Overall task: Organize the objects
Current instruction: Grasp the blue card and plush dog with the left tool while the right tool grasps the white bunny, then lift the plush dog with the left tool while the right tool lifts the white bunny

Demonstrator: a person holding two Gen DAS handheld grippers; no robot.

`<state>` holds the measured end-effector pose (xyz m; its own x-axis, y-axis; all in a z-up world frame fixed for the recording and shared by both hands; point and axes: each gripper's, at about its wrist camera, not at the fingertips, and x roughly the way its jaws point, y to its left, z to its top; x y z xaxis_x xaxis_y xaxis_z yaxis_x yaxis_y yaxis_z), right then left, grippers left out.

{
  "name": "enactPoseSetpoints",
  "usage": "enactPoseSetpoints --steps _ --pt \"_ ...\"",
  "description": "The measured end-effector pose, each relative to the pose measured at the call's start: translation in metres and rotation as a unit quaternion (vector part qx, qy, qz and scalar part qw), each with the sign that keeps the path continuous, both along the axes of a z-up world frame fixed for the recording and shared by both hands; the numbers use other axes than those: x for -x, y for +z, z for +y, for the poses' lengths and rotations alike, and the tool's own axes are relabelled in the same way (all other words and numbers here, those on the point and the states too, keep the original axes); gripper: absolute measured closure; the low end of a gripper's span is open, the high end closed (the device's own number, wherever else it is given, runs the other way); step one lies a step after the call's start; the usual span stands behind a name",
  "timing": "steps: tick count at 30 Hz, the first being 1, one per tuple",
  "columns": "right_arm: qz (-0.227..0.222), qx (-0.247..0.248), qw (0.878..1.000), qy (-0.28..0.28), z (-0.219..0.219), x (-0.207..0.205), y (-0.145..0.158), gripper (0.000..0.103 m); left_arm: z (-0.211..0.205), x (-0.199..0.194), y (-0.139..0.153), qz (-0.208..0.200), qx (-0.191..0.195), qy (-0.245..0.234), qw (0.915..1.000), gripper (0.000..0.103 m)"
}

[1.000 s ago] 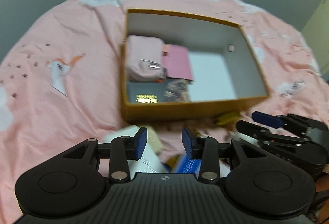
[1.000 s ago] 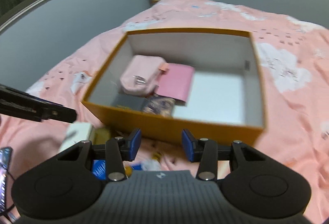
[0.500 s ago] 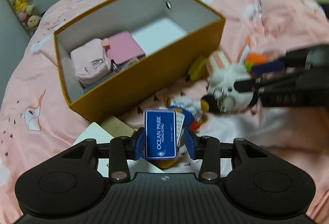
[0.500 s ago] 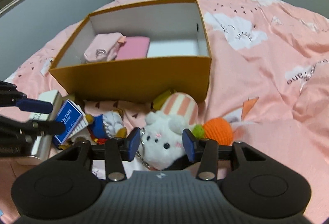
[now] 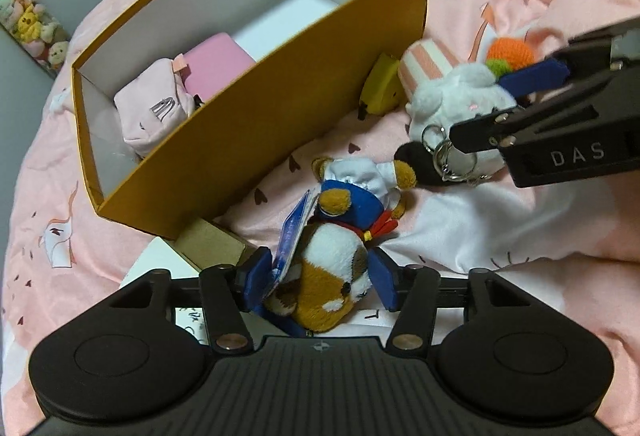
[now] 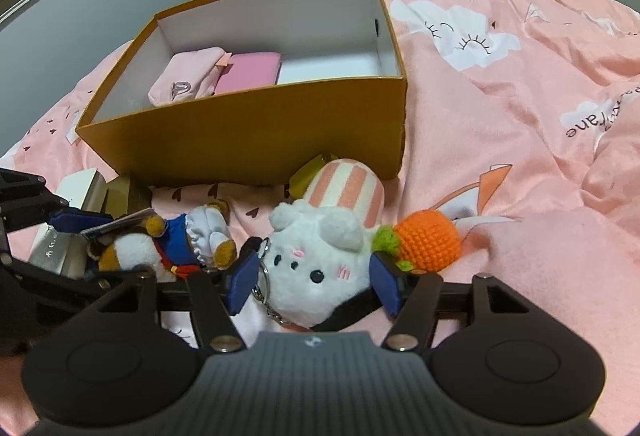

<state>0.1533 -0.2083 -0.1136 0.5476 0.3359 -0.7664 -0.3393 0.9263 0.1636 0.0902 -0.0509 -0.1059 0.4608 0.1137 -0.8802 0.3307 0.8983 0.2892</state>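
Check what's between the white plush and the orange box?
In the right wrist view, a yellow toy lies partly hidden between the white plush and the orange box, tucked against the box wall.

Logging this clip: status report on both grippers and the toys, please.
Left hand-held gripper open, straddling bear plush. Right hand-held gripper open, straddling white bunny. Box just beyond, half free. Tag beside left finger.

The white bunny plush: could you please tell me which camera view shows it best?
The right wrist view: the white bunny plush faces the camera between the right tongs. The left wrist view shows only its side, partly hidden by those tongs.
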Motion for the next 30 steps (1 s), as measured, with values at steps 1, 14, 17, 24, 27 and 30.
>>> enactPoseSetpoints --steps 1,14,17,24,27,30 --pt "0.001 0.001 1.000 0.002 0.001 -0.001 -0.002 0.037 -0.001 0.000 -0.002 -0.001 -0.003 0.002 1.0000 0.039" --pt "0.011 0.014 1.000 0.012 0.010 -0.017 -0.019 0.026 -0.014 -0.002 -0.025 -0.019 -0.049 -0.002 0.9986 0.039" --pt "0.009 0.020 1.000 0.016 0.012 -0.017 -0.022 0.026 -0.015 -0.003 -0.030 -0.023 -0.056 -0.006 0.9982 0.039" --pt "0.003 0.026 0.999 0.023 0.011 -0.018 -0.021 0.031 -0.011 -0.004 -0.028 -0.033 -0.040 0.007 0.9986 0.041" --pt "-0.002 0.026 0.999 0.026 0.009 -0.015 -0.018 0.035 -0.008 -0.001 -0.024 -0.042 -0.026 0.024 0.9985 0.043" --pt "-0.010 0.027 0.999 0.029 0.008 -0.012 -0.015 0.039 -0.005 0.003 -0.017 -0.052 -0.009 0.042 0.9977 0.044"
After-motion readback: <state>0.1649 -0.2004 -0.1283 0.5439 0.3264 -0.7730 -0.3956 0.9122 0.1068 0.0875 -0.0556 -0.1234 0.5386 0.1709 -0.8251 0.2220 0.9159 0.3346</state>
